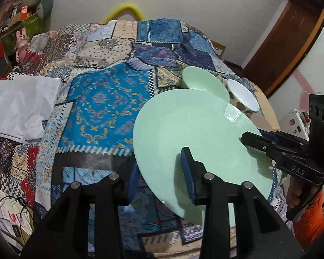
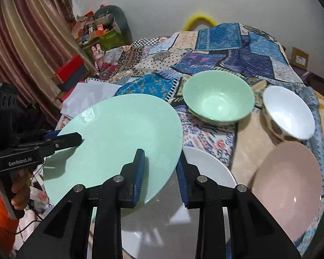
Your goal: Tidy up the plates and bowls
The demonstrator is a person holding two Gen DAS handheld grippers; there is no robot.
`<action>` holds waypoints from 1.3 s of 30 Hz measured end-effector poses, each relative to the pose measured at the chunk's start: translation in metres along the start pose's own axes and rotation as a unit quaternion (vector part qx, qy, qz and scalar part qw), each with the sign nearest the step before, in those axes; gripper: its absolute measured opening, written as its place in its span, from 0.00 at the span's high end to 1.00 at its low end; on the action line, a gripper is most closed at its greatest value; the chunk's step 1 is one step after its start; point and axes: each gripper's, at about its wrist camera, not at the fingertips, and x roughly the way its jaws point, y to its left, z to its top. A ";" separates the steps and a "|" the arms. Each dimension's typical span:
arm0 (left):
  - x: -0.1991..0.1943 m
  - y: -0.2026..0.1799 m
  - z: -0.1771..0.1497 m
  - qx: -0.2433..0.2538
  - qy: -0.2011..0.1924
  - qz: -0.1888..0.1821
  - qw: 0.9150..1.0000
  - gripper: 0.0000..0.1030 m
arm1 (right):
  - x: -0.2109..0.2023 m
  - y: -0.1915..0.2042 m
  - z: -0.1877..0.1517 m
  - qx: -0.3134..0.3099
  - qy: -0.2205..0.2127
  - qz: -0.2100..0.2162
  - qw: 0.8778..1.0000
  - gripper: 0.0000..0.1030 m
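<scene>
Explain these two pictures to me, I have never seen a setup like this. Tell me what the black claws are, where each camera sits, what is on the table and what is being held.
The black claws are two hand-held grippers, one in each of a person's hands. Each carries a camera looking along its fingers, so each picture comes from one gripper.

Both grippers, left and right, clamp opposite edges of the green plate, lifting it, tilted, above the patchwork cloth.

On the table: a green bowl, a white spotted bowl, a pink bowl and a white plate beneath the lifted one.
</scene>
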 end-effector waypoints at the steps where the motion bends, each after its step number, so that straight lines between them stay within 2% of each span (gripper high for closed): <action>1: 0.000 -0.002 -0.001 0.000 0.002 -0.002 1.000 0.64 | -0.002 -0.003 -0.003 0.004 0.000 0.000 1.000 0.74; 15: 0.023 -0.034 -0.027 0.009 0.035 -0.020 0.999 0.64 | -0.018 -0.029 -0.040 0.033 0.006 -0.021 0.999 0.74; 29: 0.064 -0.043 -0.041 0.009 0.079 -0.028 0.996 0.64 | -0.010 -0.050 -0.069 0.067 0.030 -0.027 0.997 0.74; 39: 0.070 -0.049 -0.042 0.032 0.072 -0.010 0.997 0.64 | -0.004 -0.055 -0.078 0.080 0.038 -0.022 0.996 0.75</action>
